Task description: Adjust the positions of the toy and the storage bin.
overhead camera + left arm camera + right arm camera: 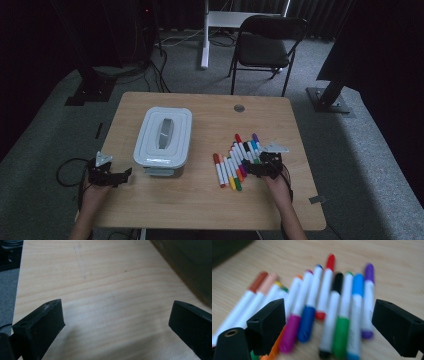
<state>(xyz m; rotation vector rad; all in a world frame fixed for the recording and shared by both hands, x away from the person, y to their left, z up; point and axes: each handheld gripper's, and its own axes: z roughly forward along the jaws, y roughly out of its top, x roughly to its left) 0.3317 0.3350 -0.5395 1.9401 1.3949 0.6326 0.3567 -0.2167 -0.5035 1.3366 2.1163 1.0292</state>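
The right gripper (251,168) stood over the near end of the row of markers (236,159), right of centre on the table (200,200), its jaws spread wide and holding nothing. The left gripper (124,176) rested near the table's left edge, jaws likewise apart over bare wood, just beside the closed grey box (163,140).

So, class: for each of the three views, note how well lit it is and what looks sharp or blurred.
High view: dim overall, surroundings nearly black, table and lidded box still readable. Left gripper view: brighter, wood grain fairly sharp, soft shadows beside the left gripper, dark box edge at top right. Right gripper view: the markers are blurred, the right gripper crisper, jaws apart.
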